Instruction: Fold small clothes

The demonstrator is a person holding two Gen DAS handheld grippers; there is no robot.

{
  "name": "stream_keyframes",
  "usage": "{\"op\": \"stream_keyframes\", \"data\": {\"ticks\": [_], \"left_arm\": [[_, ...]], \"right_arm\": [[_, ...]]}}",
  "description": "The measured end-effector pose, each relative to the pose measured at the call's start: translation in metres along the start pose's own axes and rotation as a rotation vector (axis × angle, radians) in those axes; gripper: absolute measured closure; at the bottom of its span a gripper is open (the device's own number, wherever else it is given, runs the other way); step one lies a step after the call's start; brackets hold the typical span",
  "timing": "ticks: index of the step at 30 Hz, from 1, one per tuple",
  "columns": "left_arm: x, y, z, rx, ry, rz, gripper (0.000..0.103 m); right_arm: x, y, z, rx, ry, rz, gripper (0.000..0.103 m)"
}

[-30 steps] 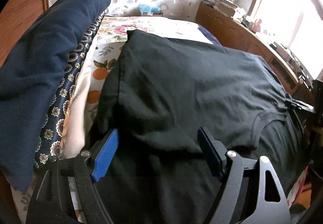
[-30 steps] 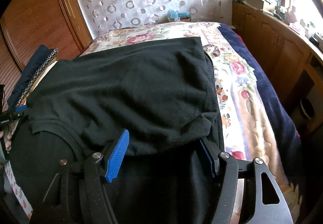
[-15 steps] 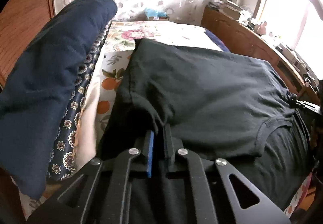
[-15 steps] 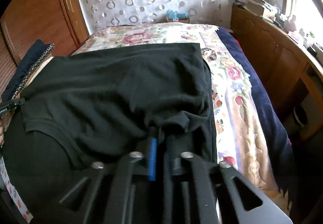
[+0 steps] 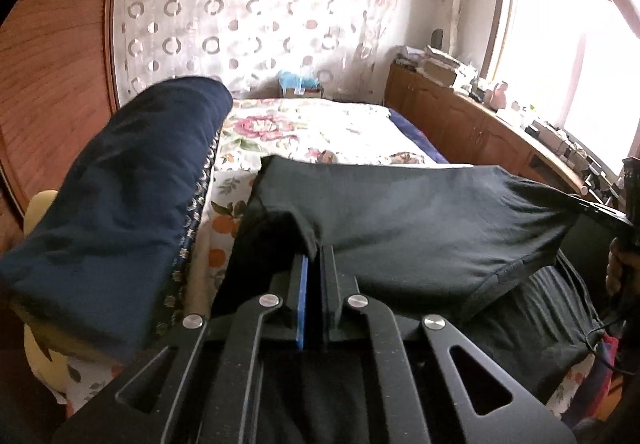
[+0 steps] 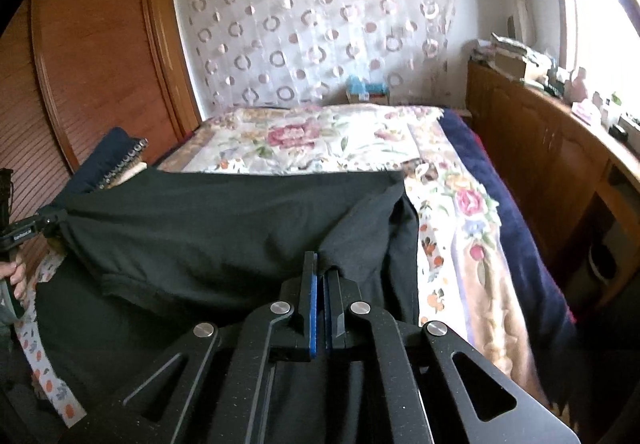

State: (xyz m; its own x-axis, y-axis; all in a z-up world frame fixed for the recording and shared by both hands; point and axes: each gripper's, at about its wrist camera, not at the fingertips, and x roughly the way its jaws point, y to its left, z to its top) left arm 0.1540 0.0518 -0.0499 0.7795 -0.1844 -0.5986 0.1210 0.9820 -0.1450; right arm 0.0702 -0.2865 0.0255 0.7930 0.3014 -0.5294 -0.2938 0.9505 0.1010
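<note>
A black T-shirt (image 5: 400, 220) lies on the bed, its near folded edge lifted and stretched between both grippers. My left gripper (image 5: 314, 256) is shut on the shirt's left corner. My right gripper (image 6: 320, 264) is shut on the right corner of the same shirt (image 6: 208, 228). The right gripper's tip also shows at the far right of the left wrist view (image 5: 592, 208), and the left gripper's tip at the far left of the right wrist view (image 6: 36, 228). The shirt's lower layer (image 5: 532, 320) still rests on the bed.
A floral bedspread (image 6: 320, 140) covers the bed. A pile of navy and patterned folded cloth (image 5: 120, 204) sits on the left. A wooden wardrobe (image 6: 92, 56) stands left, a wooden cabinet (image 6: 540, 148) with clutter runs along the right under the window.
Both grippers closed on the shirt's near corners, then lifted the pinched edge up off the bed and away from the lower layer.
</note>
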Motion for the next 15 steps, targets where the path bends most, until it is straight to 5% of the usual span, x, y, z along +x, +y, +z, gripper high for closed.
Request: {"op": "stream_keyframes", "data": {"ticks": [15], "left_arm": [[-0.055, 0.002, -0.032, 0.003, -0.052, -0.021, 0.097]], "right_arm": [[-0.051, 0.014, -0.044, -0.022, -0.036, 0.0, 0.101]]}}
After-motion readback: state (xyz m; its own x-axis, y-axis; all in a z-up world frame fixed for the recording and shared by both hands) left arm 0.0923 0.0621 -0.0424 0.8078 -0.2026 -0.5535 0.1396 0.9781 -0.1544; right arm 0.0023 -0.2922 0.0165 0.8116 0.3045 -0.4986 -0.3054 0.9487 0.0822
